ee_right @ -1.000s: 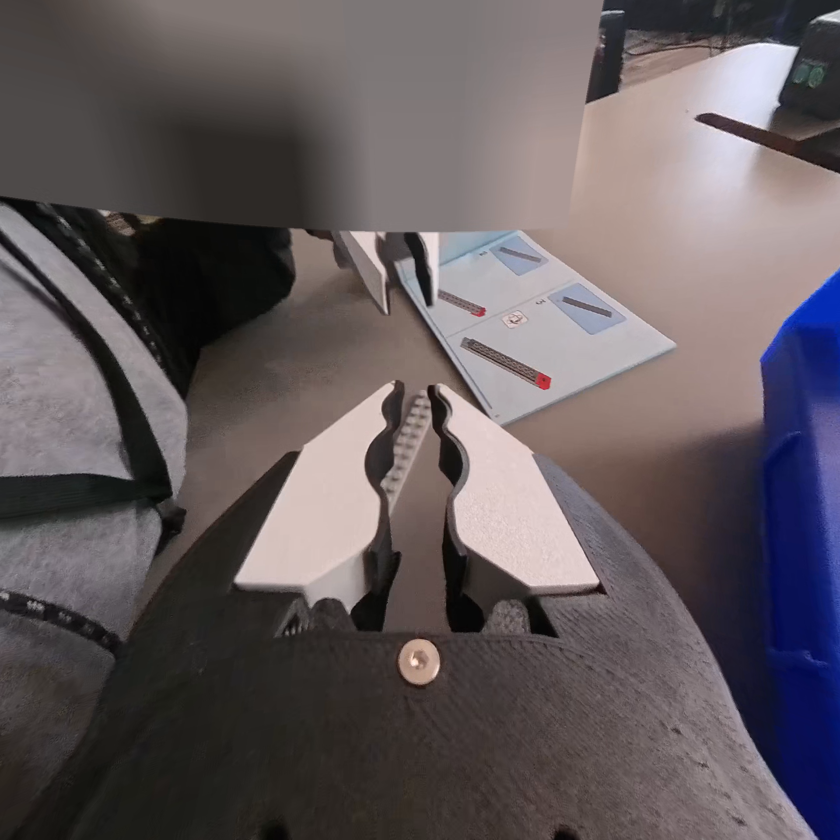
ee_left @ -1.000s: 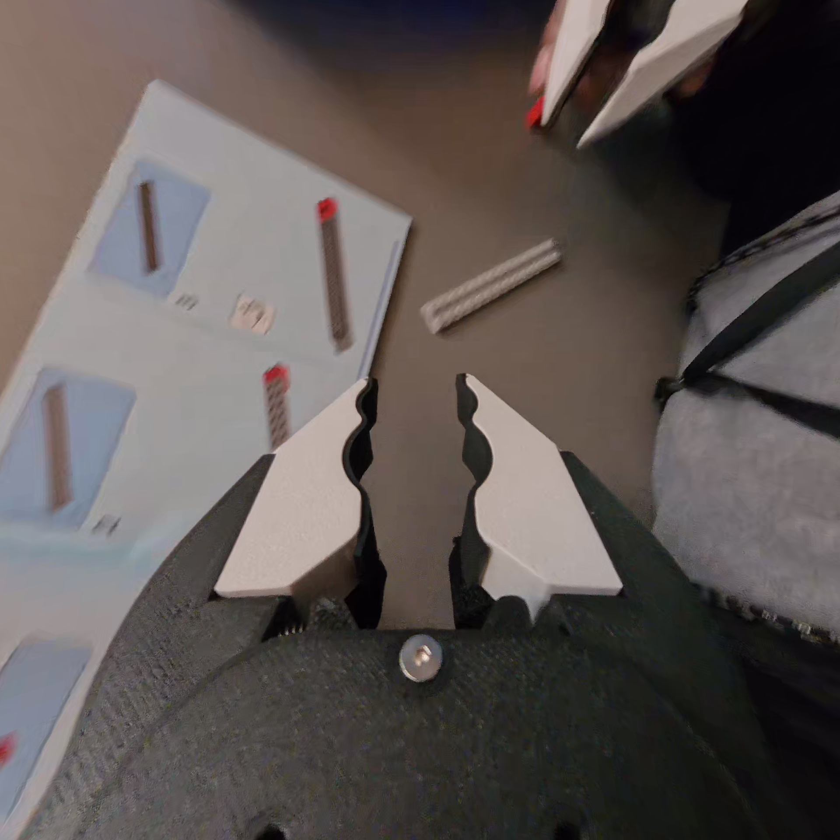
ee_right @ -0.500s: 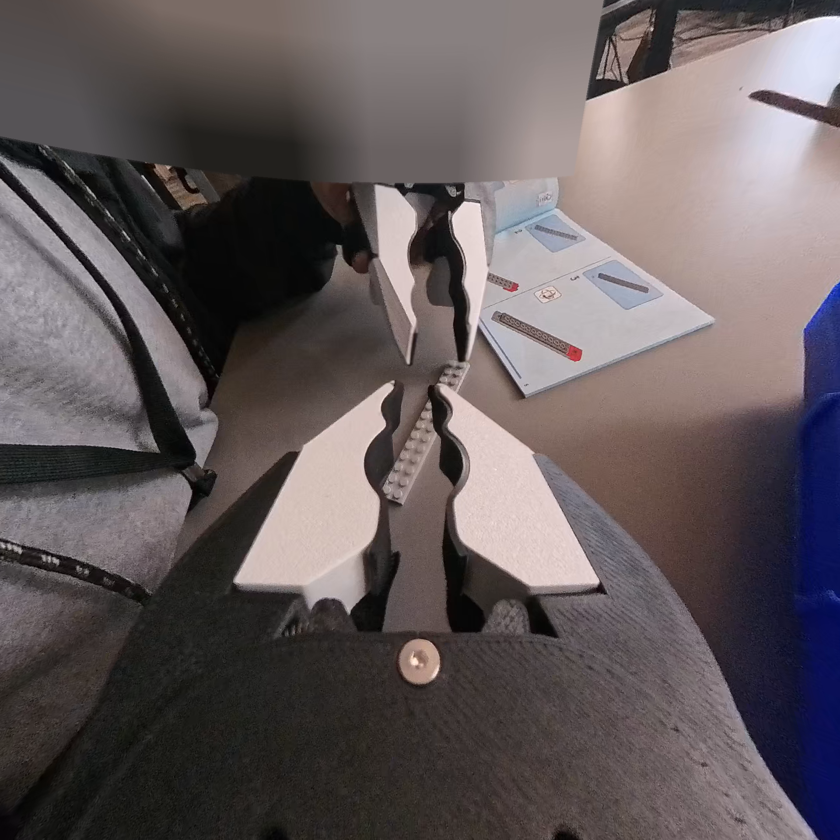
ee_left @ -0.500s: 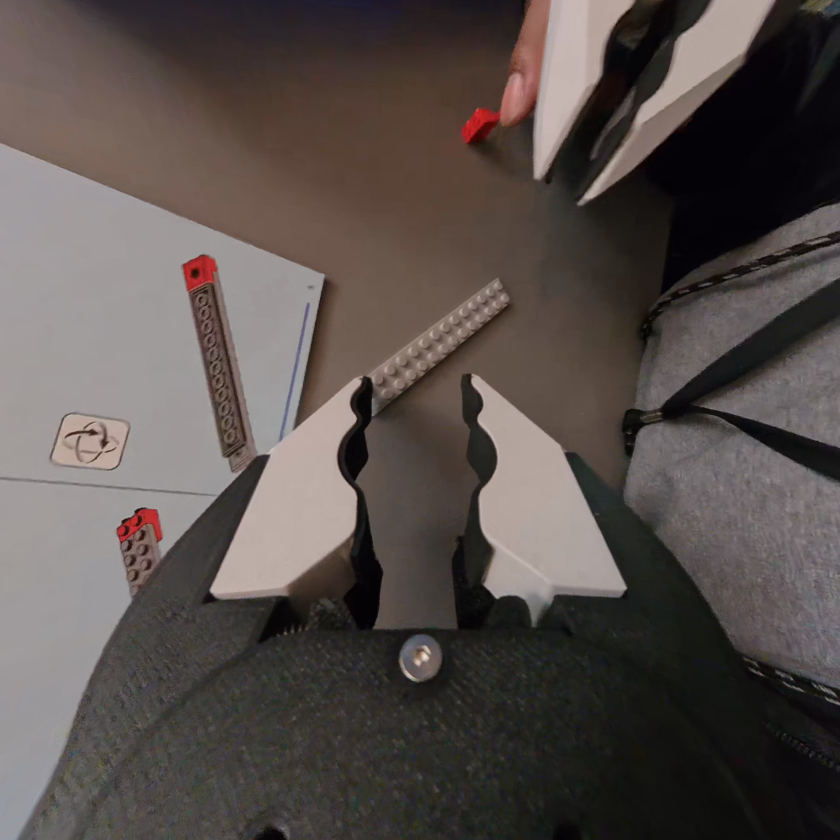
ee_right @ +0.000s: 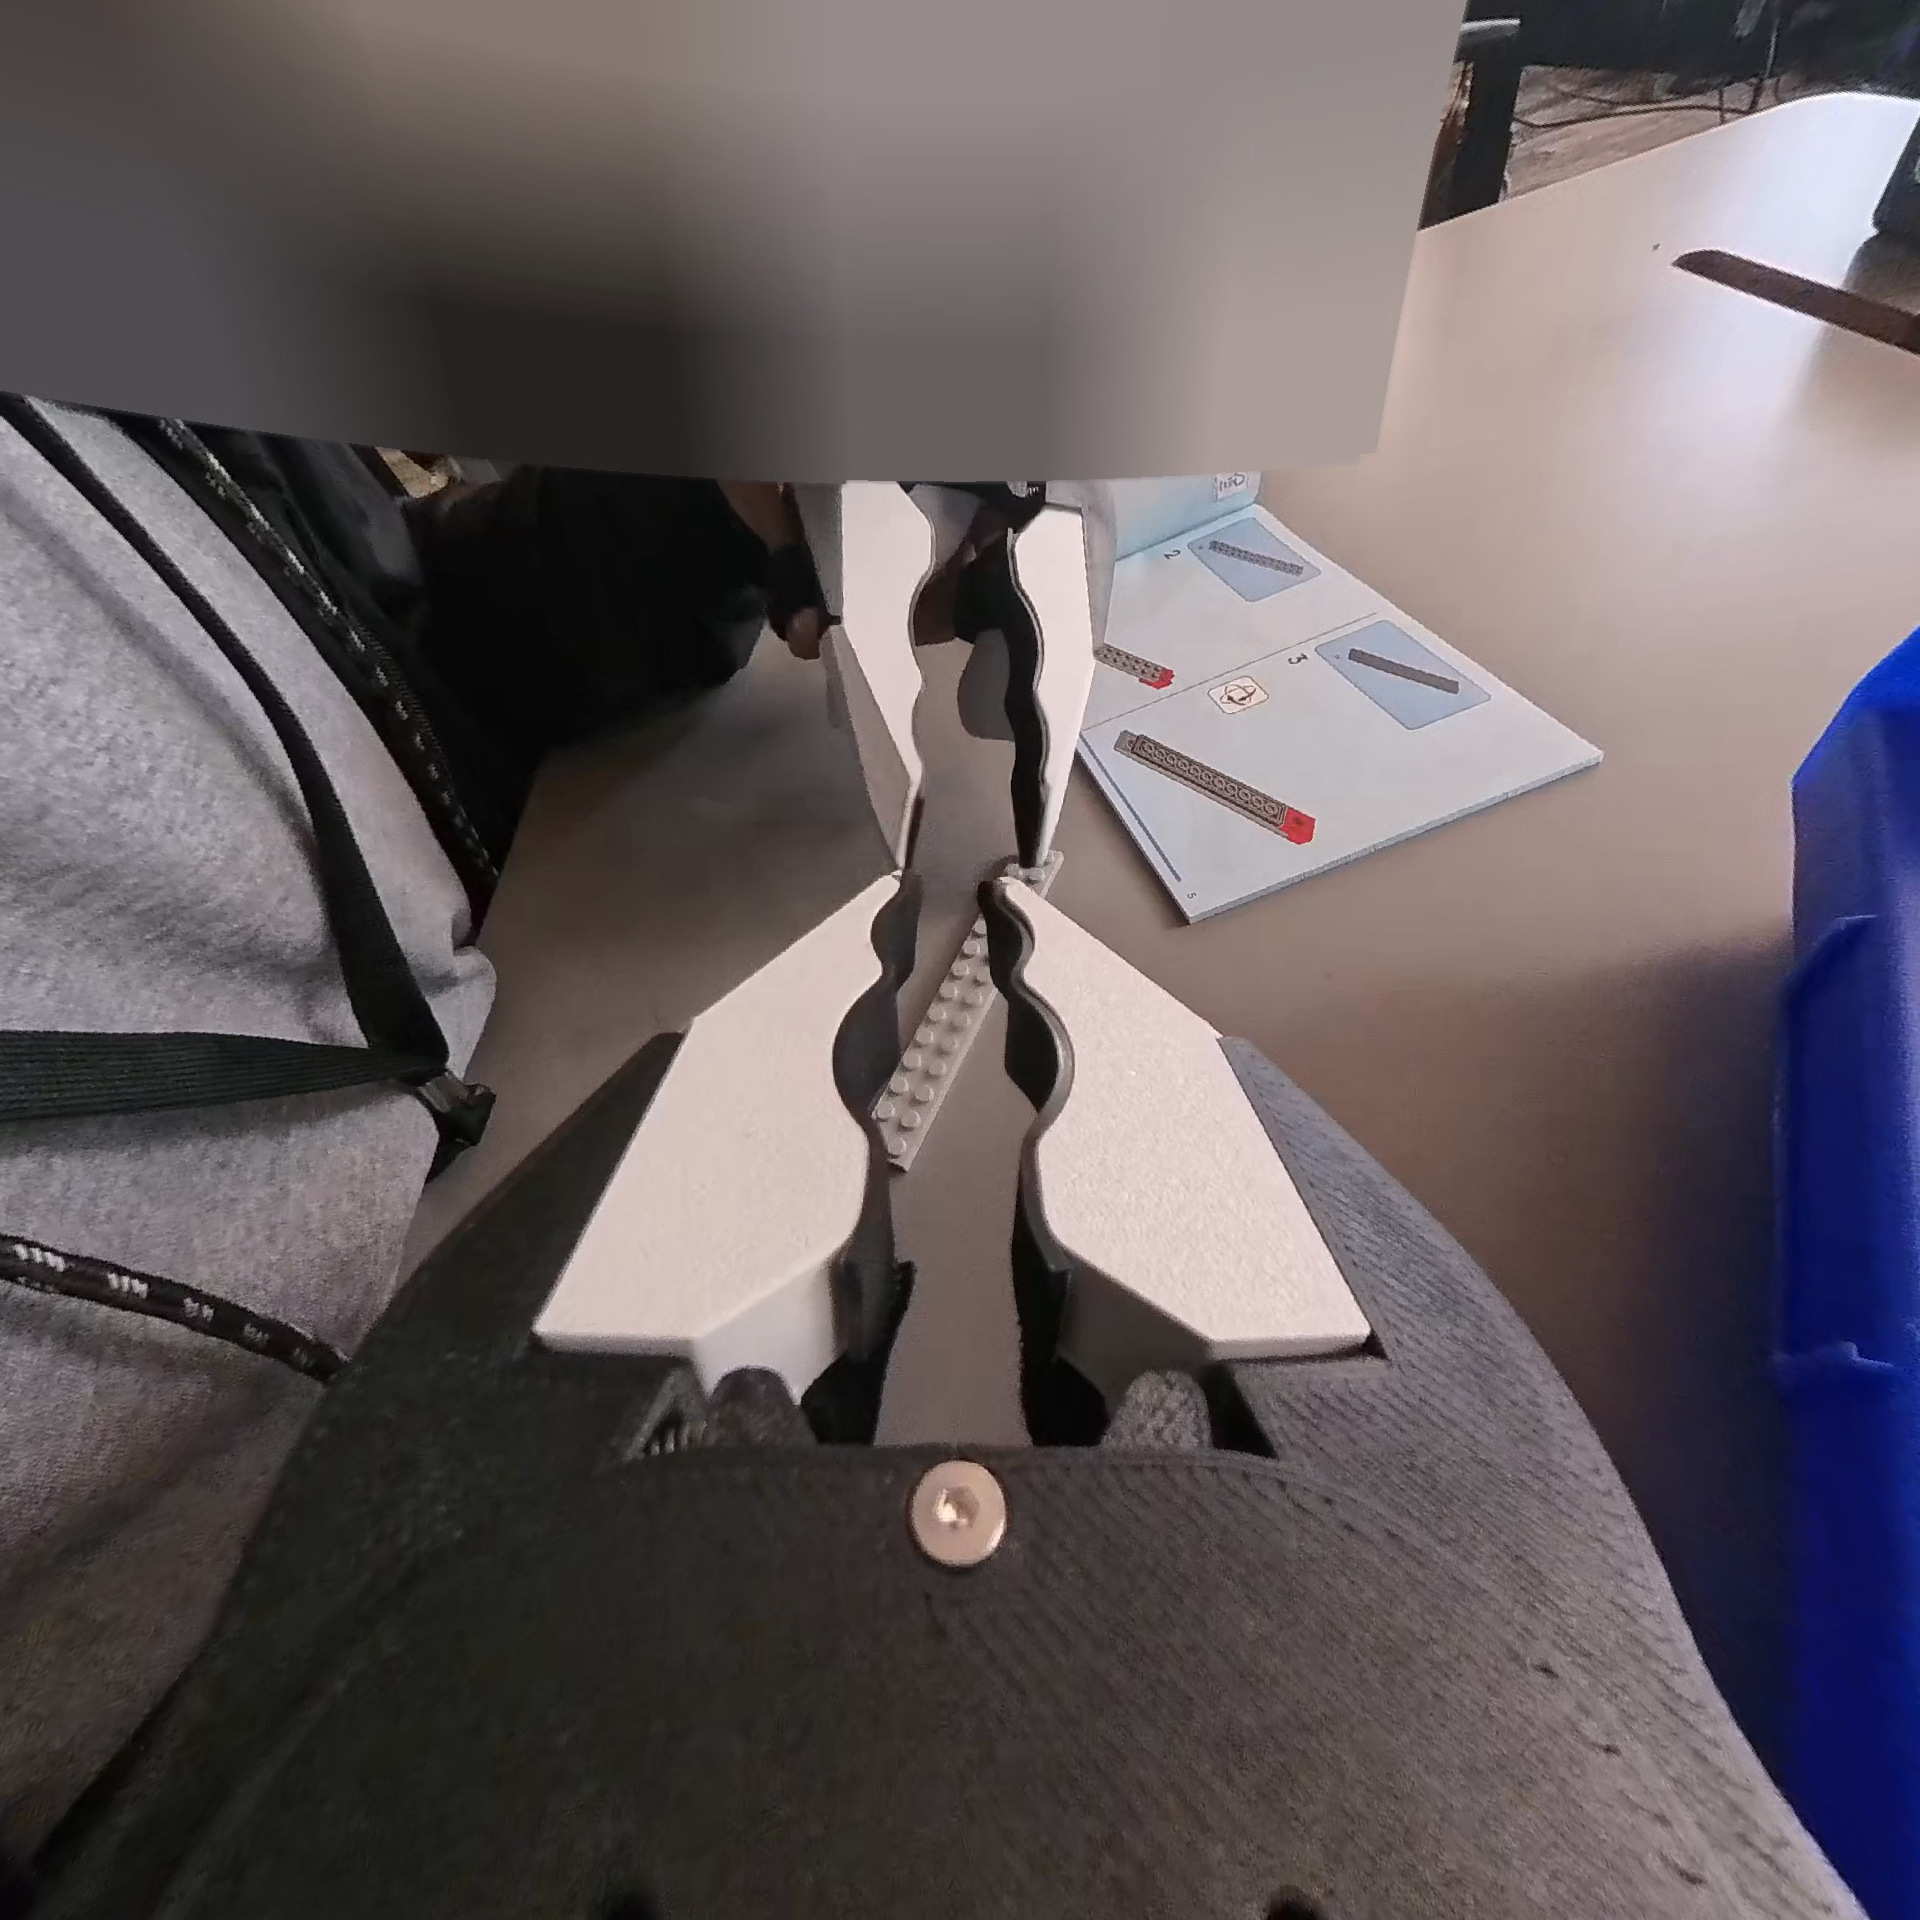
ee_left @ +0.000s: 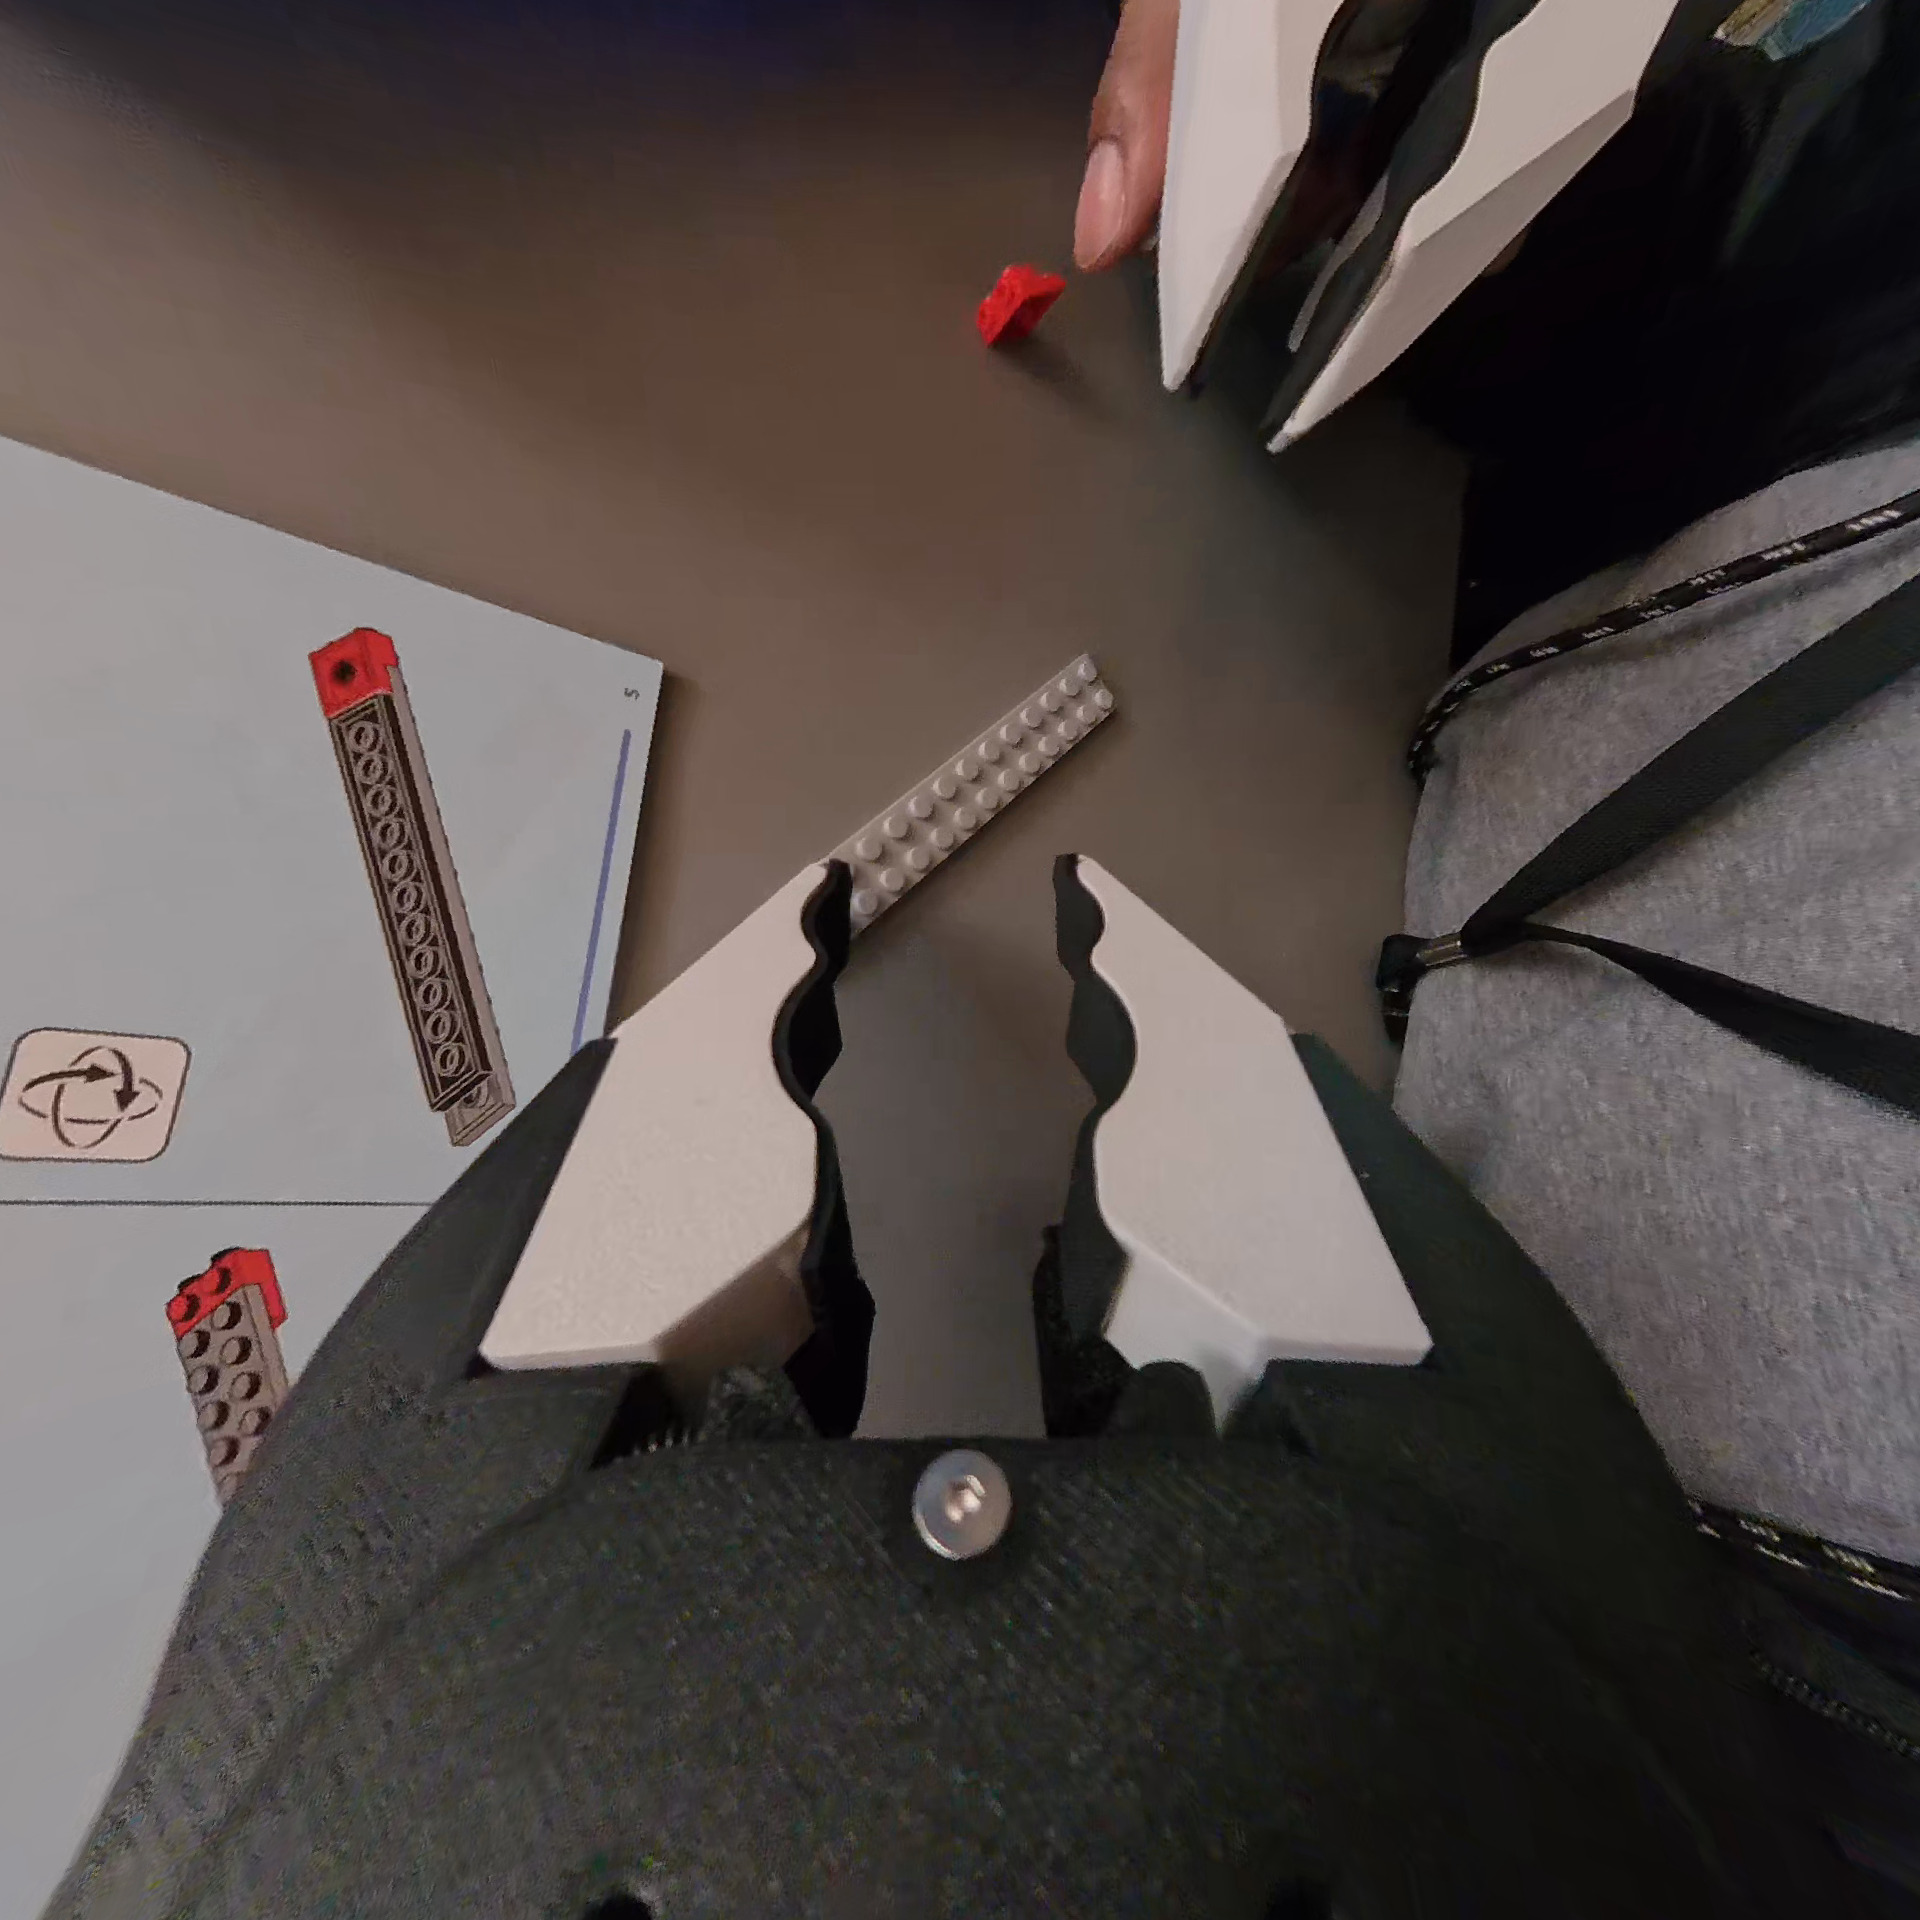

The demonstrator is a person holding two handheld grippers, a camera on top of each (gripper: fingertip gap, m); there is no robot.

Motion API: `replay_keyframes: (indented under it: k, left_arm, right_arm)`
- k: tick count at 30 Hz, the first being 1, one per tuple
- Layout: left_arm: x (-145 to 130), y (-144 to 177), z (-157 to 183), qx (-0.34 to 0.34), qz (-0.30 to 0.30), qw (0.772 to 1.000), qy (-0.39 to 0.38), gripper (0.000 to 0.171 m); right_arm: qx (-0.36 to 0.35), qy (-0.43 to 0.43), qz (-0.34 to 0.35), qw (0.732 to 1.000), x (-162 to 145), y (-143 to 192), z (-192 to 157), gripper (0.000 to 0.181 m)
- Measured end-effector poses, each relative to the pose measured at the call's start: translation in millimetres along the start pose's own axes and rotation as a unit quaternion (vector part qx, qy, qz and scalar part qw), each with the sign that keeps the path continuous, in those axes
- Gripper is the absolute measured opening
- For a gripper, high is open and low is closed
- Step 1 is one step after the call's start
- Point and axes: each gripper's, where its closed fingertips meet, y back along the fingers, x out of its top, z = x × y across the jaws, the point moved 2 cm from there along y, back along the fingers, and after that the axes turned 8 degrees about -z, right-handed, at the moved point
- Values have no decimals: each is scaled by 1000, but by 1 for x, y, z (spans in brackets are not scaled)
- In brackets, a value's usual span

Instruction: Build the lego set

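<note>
A long light-grey studded plate [ee_left: 977, 790] lies flat on the dark table. My left gripper [ee_left: 951, 878] is open and empty just short of it, and its left fingertip [ee_left: 821, 904] covers the plate's near end. A small red brick [ee_left: 1018, 301] lies farther off, beside a person's finger. My right gripper [ee_left: 1226, 416] shows at the top right, above the table. In the right wrist view my right gripper [ee_right: 943, 885] is narrowly open and empty. The plate [ee_right: 935, 1039] lies on the table below its fingers, and the left gripper [ee_right: 966, 847] points down at the plate's far end.
A light-blue instruction booklet [ee_left: 260, 831] lies open to the left of the plate and shows in the right wrist view [ee_right: 1351, 727] too. A blue bin [ee_right: 1849, 1039] stands at the right. A person's grey jacket [ee_left: 1662, 1039] borders the table edge. My hands' fingertips stand some 8 cm from each other. It is some 5 cm from my left tips to the plate [ee_right: 935, 1039].
My left gripper has moved in toward the grey plate, whose near end now sits under the left fingertip. In the right wrist view the left gripper has come down close in front of my right gripper.
</note>
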Motion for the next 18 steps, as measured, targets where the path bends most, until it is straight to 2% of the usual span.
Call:
replay_keyframes:
  k: [18]
  left_arm:
    - [2,-13,7,-21,-12,1000,-6,40]
  right_arm:
    - [-1,0,2,1000,1,1,0,16]
